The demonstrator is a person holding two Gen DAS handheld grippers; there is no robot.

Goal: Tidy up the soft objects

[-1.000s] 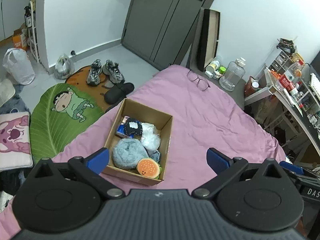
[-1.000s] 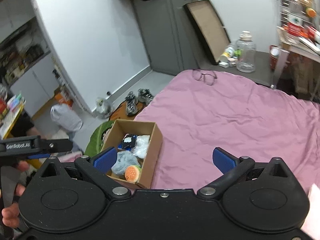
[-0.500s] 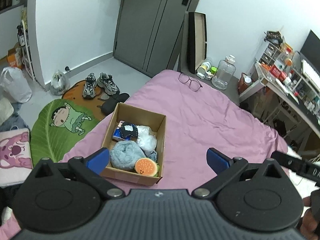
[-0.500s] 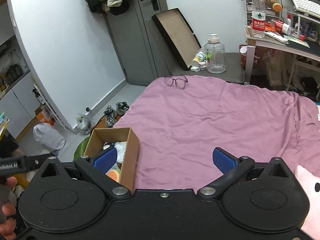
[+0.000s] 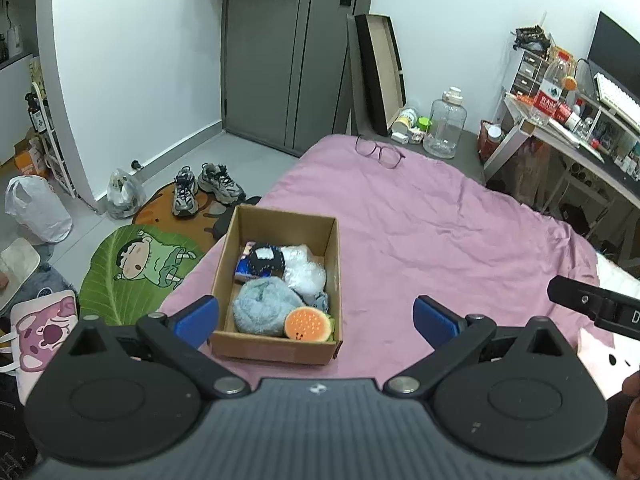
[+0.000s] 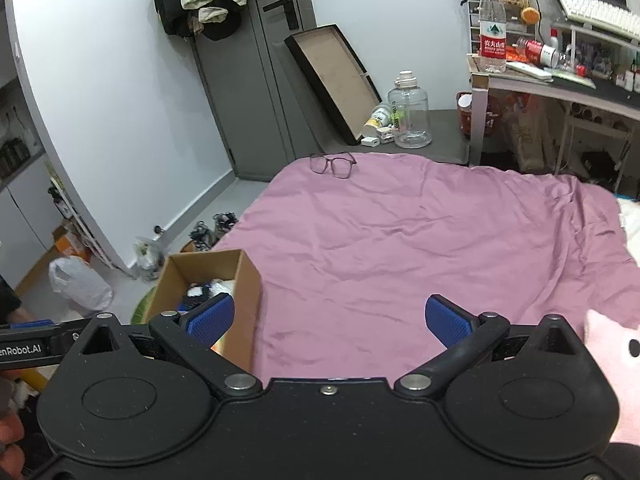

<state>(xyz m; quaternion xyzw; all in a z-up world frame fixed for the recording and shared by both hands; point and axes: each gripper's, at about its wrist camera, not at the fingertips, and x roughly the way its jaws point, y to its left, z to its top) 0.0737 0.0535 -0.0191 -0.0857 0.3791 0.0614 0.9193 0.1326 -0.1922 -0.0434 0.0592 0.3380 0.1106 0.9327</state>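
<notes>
Soft toys (burger plush frontmost) in open cardboard box

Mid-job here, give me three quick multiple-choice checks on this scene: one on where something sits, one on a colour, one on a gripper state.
1. Where do the glasses lie?
A. inside the cardboard box
B. on the purple bedspread near its far edge
C. on the desk

2. What colour is the burger-shaped toy's top?
A. orange
B. green
C. white

3. How do the two grippers stand?
A. both shut on a toy
B. left open, right shut
C. both open and empty

Answers:
1. B, the glasses rest on the purple bedspread, far from the cardboard box.
2. A, its round top is orange, beside the grey-blue fluffy item in the box.
3. C, the left gripper and the right gripper each show blue pads spread wide with nothing between them.
</notes>
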